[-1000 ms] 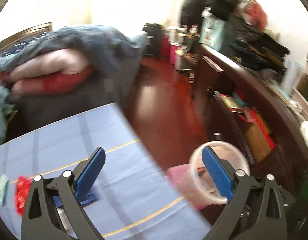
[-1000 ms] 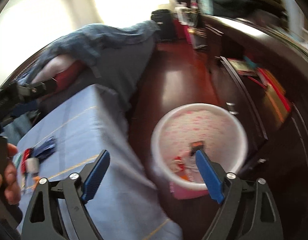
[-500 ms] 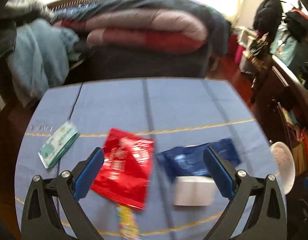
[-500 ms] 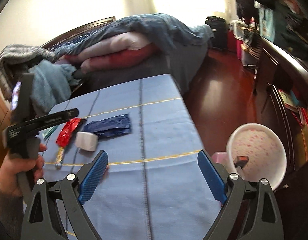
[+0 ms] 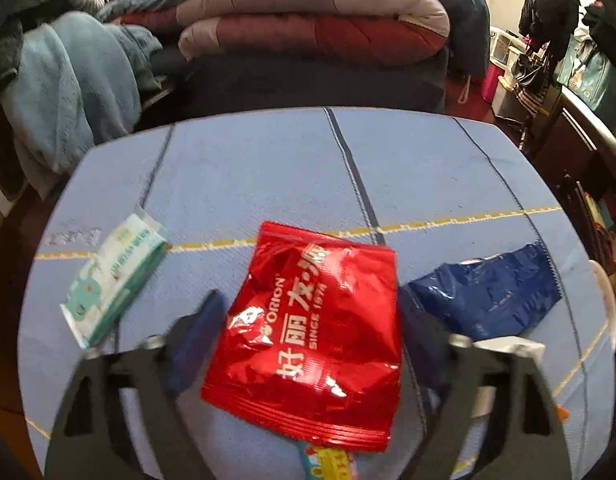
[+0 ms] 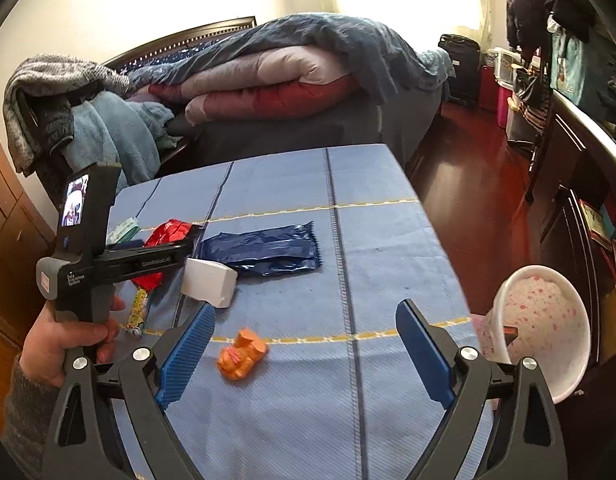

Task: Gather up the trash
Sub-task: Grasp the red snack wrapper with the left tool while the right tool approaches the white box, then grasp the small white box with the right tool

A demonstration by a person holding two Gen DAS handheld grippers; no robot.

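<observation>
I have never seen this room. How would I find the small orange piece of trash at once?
Start at the table with the blue cloth beside the bed. At its near end, just before a yellow stitched line, lies the crumpled orange wrapper. It lies apart from the other litter, is the only orange piece, and is far smaller than the flat dark blue packet beyond it.

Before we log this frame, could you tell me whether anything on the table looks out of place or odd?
Only the litter itself: a crumpled red wrapper, a torn-edged blue wrapper, a crushed orange scrap, a white box and a tissue pack lie scattered on the blue tablecloth. Nothing is spilled.
</observation>
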